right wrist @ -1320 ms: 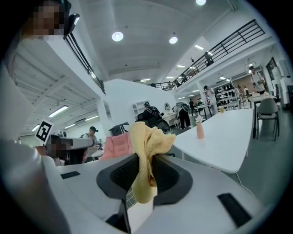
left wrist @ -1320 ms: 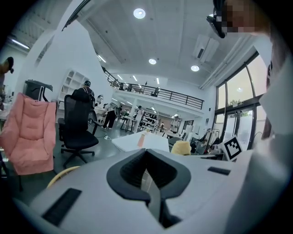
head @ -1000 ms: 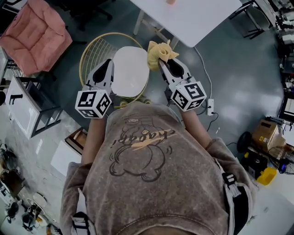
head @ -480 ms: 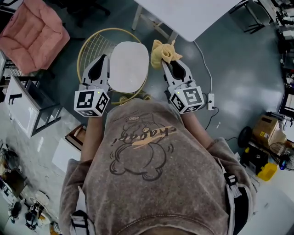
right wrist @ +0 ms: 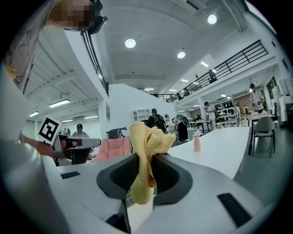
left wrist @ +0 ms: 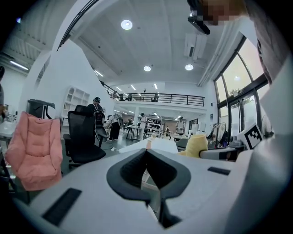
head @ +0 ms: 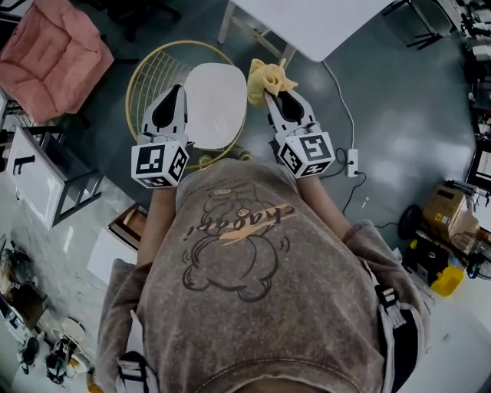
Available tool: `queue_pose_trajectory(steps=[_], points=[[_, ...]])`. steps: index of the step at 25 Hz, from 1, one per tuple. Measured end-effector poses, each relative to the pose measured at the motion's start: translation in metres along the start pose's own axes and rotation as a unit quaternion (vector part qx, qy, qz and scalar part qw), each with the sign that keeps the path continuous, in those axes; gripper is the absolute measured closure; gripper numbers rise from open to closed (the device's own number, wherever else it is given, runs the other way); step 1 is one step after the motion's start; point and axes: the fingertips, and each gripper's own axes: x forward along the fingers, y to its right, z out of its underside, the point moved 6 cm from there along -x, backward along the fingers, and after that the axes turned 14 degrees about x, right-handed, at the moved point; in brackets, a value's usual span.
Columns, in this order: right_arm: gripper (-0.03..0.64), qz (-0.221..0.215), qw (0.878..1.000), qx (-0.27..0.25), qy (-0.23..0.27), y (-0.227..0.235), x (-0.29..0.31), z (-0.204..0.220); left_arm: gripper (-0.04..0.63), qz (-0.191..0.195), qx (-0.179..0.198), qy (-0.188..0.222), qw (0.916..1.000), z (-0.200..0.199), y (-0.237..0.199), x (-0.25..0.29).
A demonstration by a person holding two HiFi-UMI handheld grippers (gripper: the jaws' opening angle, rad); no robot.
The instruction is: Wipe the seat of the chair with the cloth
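Note:
A round gold wire chair [head: 150, 73] with a white seat cushion [head: 216, 104] stands on the floor below me. My right gripper [head: 270, 94] is shut on a bunched yellow cloth [head: 266, 77] [right wrist: 145, 151], held just right of the seat's edge. The cloth sticks up and hangs down between the black pads [right wrist: 122, 172]. My left gripper [head: 177, 94] hovers over the seat's left edge, shut with nothing between its jaws [left wrist: 146, 153]. The yellow cloth [left wrist: 198, 144] also shows at the right of the left gripper view.
A white table [head: 307, 23] stands just beyond the chair. A pink cushioned chair [head: 54, 57] is at far left, a black metal frame [head: 65, 188] near left. A power strip and cable [head: 351, 163] lie on the grey floor to the right. A black office chair [left wrist: 82, 139] stands beyond.
Both grippers have shifted slightly away from my body and upward in the view; the cloth stays gripped beside the seat's right edge.

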Motion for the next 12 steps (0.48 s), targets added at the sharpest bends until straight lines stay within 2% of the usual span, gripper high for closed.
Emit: queue_pose_trajectory(steps=[12], points=[[0.512,0.003,1.000,-0.016,-0.010,0.0005,-0.0016,0.0021,0.586,-0.013,-0.014,-0.011,0.9998,0.0046,0.0004,-0.0065]])
